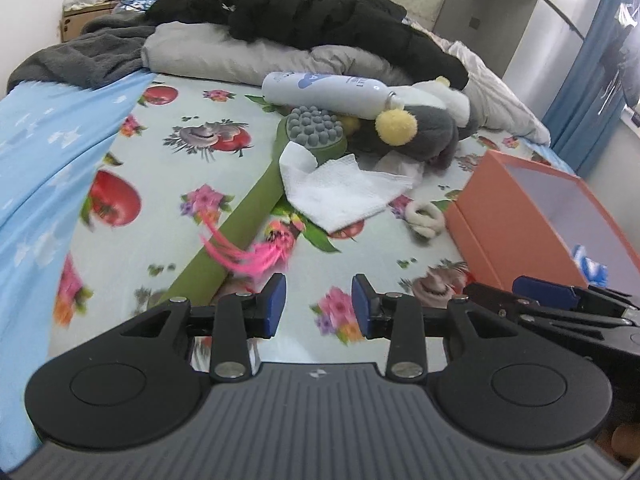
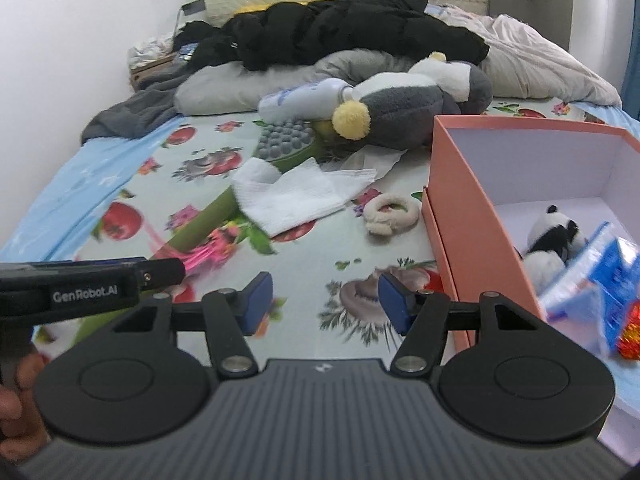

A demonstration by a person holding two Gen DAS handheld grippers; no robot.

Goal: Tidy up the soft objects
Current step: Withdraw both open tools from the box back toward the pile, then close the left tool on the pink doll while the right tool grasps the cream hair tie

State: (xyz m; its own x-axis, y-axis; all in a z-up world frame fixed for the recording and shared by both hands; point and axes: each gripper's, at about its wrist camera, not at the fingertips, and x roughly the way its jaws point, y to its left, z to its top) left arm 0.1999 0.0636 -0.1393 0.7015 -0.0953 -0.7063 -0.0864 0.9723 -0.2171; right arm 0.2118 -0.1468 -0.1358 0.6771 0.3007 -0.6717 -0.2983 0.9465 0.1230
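Beside the orange box (image 2: 452,216), on the flowered bedsheet (image 1: 240,128), lie a cream scrunchie (image 2: 390,214), a white cloth (image 2: 292,196) draped over a green long-handled brush (image 1: 256,196), and behind them a grey plush toy (image 2: 404,116) against a white bottle (image 1: 324,90). Inside the box sits a small panda plush (image 2: 554,236). Left gripper (image 1: 319,306) and right gripper (image 2: 324,302) both hover over the sheet just short of the box, jaws parted and empty.

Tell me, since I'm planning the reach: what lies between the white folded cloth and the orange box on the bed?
A cream fluffy scrunchie lies on the floral sheet between white folded cloth and orange box, clearest in the right wrist view.
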